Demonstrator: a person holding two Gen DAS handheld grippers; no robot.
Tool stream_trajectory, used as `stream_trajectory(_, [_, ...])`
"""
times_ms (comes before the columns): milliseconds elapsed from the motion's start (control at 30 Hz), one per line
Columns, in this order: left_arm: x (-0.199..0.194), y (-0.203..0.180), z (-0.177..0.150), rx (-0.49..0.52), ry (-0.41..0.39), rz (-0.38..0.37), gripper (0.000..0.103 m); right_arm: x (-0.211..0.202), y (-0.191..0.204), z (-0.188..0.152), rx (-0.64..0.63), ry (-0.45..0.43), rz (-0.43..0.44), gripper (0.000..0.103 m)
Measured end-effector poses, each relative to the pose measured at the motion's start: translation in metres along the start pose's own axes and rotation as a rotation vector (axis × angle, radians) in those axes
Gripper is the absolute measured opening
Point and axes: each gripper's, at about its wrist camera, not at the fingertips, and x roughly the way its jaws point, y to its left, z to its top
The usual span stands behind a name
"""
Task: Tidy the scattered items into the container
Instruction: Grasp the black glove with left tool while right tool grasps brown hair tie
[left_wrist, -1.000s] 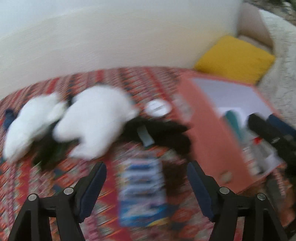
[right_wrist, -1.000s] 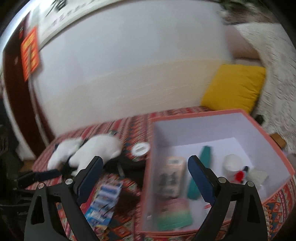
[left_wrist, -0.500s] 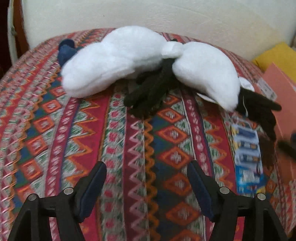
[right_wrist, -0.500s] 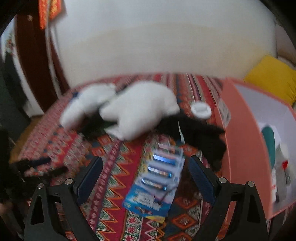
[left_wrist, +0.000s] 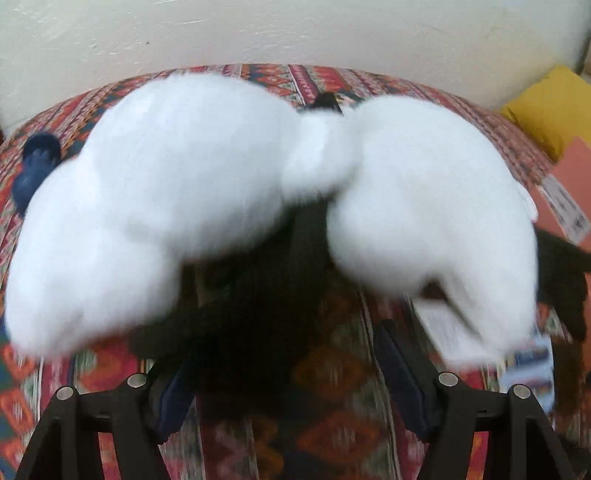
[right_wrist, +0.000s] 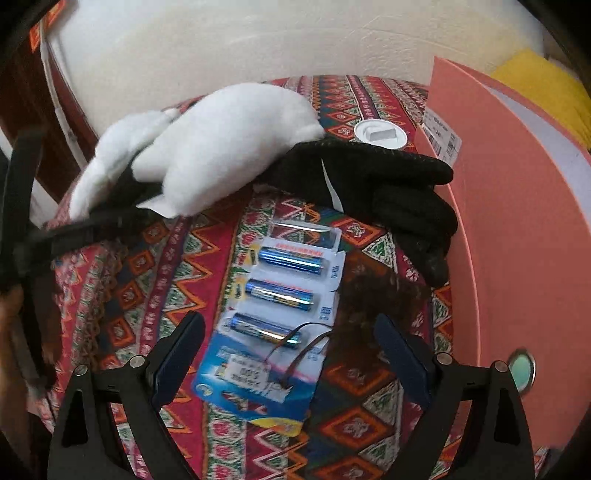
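Observation:
White fluffy earmuffs (left_wrist: 221, 192) with a black band (left_wrist: 258, 295) fill the left wrist view. My left gripper (left_wrist: 288, 373) is open just in front of them, its fingers either side of the black band, pads not pressing. In the right wrist view a blue battery pack (right_wrist: 280, 306) lies flat on the patterned cloth (right_wrist: 155, 280). My right gripper (right_wrist: 288, 354) hangs open over the pack's near end. A brown hair tie (right_wrist: 380, 295) lies by the right finger. A black glove (right_wrist: 388, 184) and a white cap (right_wrist: 380, 134) lie beyond. The pink box (right_wrist: 517, 221) stands at the right.
A navy item (left_wrist: 37, 162) lies at the cloth's far left. A yellow cushion (left_wrist: 554, 107) sits behind the pink box (left_wrist: 576, 166). A pale wall (right_wrist: 258, 44) backs the surface. A person's hand and the left tool's black frame (right_wrist: 66, 230) enter at the right view's left edge.
My left gripper swung left from the box and closed in low on the earmuffs. My right gripper left the box and dropped over the battery pack. Both stayed open.

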Motion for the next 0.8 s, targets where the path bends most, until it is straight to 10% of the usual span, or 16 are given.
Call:
stream_trajectory(33, [0.005, 0.000, 0.007, 0.001, 0.002, -0.001, 0.073, 0.003, 0.000, 0.001, -0.005, 0.011, 0.001, 0.096])
stream_trajectory(100, [0.011, 0.003, 0.017, -0.019, -0.002, -0.008, 0.024, 0.009, -0.002, -0.001, -0.009, 0.039, 0.014, 0.096])
stream_trajectory(333, [-0.008, 0.006, 0.008, -0.038, -0.010, -0.025, 0.019, 0.015, -0.015, 0.003, 0.029, 0.053, 0.045, 0.095])
stream_trajectory(800, [-0.097, 0.022, -0.122, -0.106, 0.062, -0.057, 0.019, -0.009, -0.041, -0.006, 0.148, 0.015, 0.079, 0.090])
